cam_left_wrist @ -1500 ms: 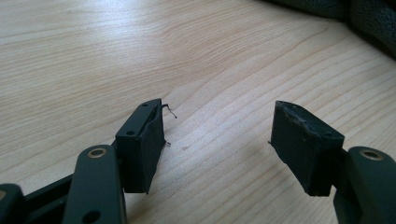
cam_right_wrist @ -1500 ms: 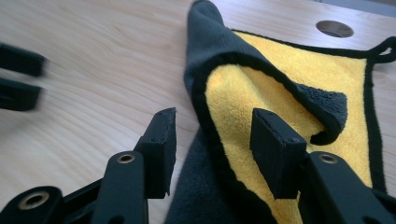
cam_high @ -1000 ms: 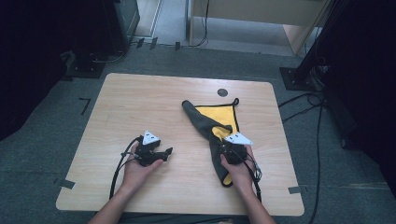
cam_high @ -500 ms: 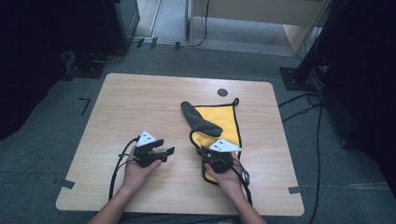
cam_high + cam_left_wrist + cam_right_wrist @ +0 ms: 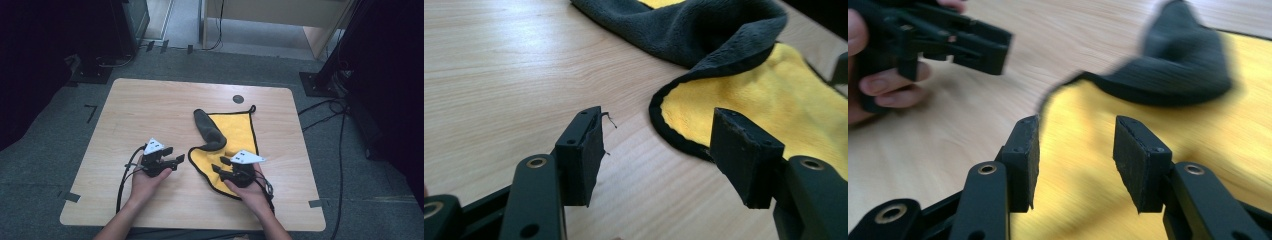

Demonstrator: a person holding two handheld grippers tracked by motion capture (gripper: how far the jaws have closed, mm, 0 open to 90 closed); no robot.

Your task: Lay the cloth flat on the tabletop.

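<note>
Wooden table point(image 5: 150, 115): yellow microfiber cloth point(image 5: 235, 132) lying half-folded near front edge; right gripper point(image 5: 227, 169) jaws opening, empty; left gripper point(image 5: 172, 157) spread, waiting.

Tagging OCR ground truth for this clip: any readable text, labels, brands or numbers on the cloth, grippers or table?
None readable.
Yellow cloth with the black edging: no tag or print in view.
Left gripper and right gripper: plain black jaws, blank grey plates.
Table: bare wood; its dark round mark carries no lettering.
</note>
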